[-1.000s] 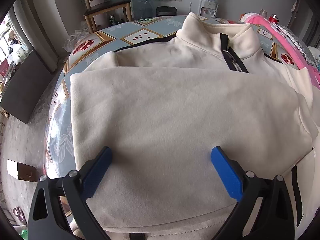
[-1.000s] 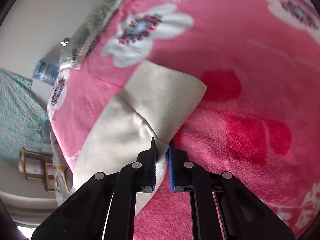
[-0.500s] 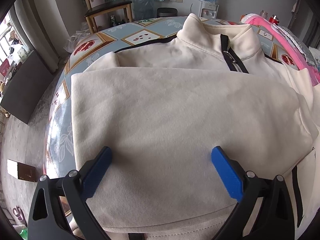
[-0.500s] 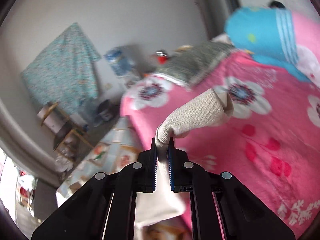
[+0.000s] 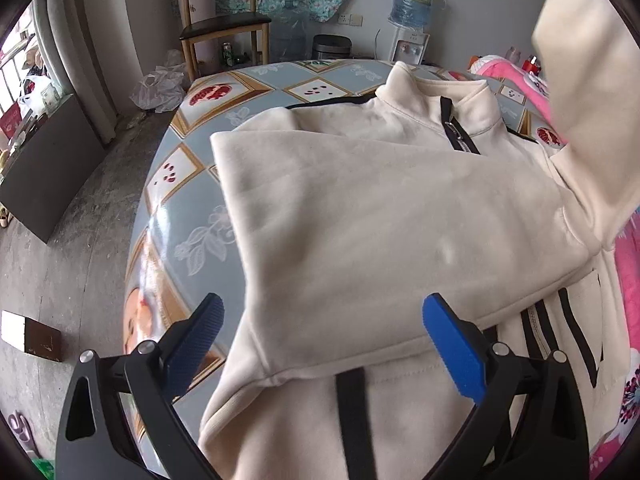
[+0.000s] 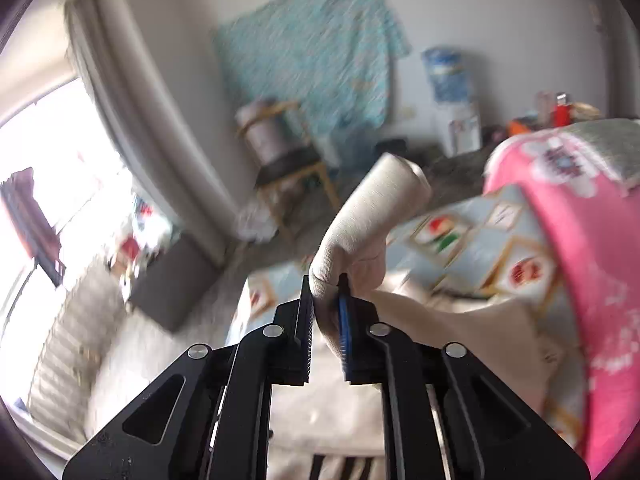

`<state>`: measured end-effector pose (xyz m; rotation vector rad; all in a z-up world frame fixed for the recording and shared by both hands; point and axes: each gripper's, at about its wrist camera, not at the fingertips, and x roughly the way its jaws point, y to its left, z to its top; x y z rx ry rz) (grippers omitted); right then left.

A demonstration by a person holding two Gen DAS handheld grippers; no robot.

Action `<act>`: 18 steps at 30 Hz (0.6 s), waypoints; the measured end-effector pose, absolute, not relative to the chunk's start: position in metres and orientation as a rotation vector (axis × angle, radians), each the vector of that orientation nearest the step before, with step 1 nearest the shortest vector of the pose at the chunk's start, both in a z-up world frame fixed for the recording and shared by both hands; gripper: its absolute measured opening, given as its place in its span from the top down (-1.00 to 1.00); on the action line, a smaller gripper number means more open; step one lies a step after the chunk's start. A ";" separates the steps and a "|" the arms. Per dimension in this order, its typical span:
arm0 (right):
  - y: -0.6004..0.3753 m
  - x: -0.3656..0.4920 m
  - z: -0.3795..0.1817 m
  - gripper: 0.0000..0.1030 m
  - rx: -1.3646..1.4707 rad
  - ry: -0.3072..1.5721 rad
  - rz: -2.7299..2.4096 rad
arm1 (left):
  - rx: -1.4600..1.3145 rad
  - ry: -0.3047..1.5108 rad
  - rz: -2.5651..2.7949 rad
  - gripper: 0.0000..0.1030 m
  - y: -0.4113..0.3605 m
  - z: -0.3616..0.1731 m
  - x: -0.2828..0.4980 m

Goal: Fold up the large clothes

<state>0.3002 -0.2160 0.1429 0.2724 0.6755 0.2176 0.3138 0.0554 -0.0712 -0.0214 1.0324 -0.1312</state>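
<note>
A cream zip-neck sweater (image 5: 380, 208) lies on the patterned table (image 5: 192, 208), its left sleeve folded across the chest. My left gripper (image 5: 322, 306) hovers open over the sweater's lower left part with nothing between its blue pads. My right gripper (image 6: 325, 284) holds the right sleeve (image 6: 372, 216) near its cuff, lifted in the air. Its jaws are opening, and the cloth still fills the narrow gap between the pads. In the left wrist view this raised sleeve (image 5: 588, 80) hangs at the upper right, above the sweater's shoulder.
A pink flowered blanket (image 6: 580, 240) covers the table's right side and shows beside the sweater's hem (image 5: 628, 272). Beyond the table stand a wooden chair (image 5: 224, 28) and a water dispenser (image 5: 412, 20). The table's left edge drops to a bare floor (image 5: 80, 240).
My right gripper has lifted the sleeve off the pink blanket and swung it up over the table, and its jaw gap is a little wider. The left gripper has shifted left along the sweater.
</note>
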 end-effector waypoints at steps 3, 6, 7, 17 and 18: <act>-0.168 0.318 0.077 0.10 0.221 0.853 0.336 | -0.062 0.957 -0.171 -0.90 0.077 -0.053 0.293; -0.151 0.324 0.017 0.07 0.206 1.026 0.412 | -0.086 0.913 -0.204 -0.90 0.090 -0.039 0.280; -0.156 0.323 0.004 0.07 0.220 1.058 0.421 | -0.093 0.906 -0.214 -0.90 0.092 -0.037 0.279; -0.278 0.258 -0.006 0.06 0.307 1.049 0.244 | -0.163 0.946 -0.280 -0.69 0.061 -0.041 0.339; -0.291 0.252 -0.008 0.06 0.305 1.043 0.221 | -0.176 0.968 -0.271 -0.60 0.060 -0.048 0.350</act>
